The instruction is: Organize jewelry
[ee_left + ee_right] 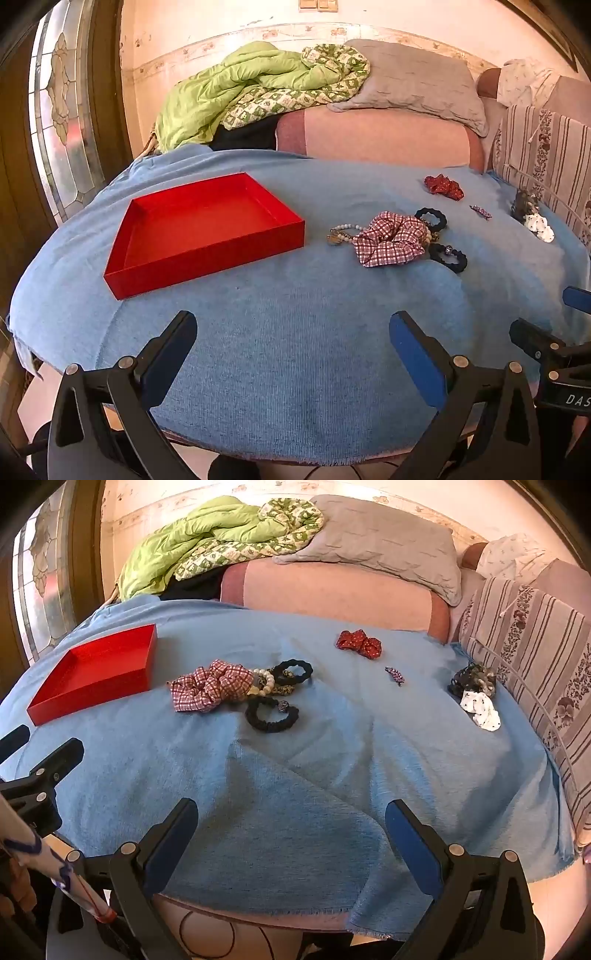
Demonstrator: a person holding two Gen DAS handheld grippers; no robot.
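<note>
Cloth covers everything here: a blue woven cloth (295,775), slightly rumpled, drapes the surface and gives each item a soft, grippy bed. On its left side sits the shallow red rectangular cardboard tray (207,221), empty, stiff-walled and light; it would likely slide if nudged. Right of the tray lies the red-and-white gingham fabric scrunchie (210,686), puffy and compressible, best pinched across its gathered rim. It rests on a white beaded bracelet (266,677), whose hard, smooth beads look slippery and may drag along when the scrunchie lifts. Two black ruffled hair ties (271,716) sit touching this heap, one behind it and one in front; they are springy and easy to take by one side of the loop. Farther back lies a red dotted fabric scrunchie (358,644), well apart from the heap. Near the right edge a white dotted scrunchie (480,709) leans on a dark tangled piece (472,679) too small to identify. Smallest is a tiny patterned clip (394,675), thin and flat, probably the hardest to pinch off the weave. The left tongs (291,332) and right tongs (291,819) both hover released, jaws wide, holding nothing.
</note>
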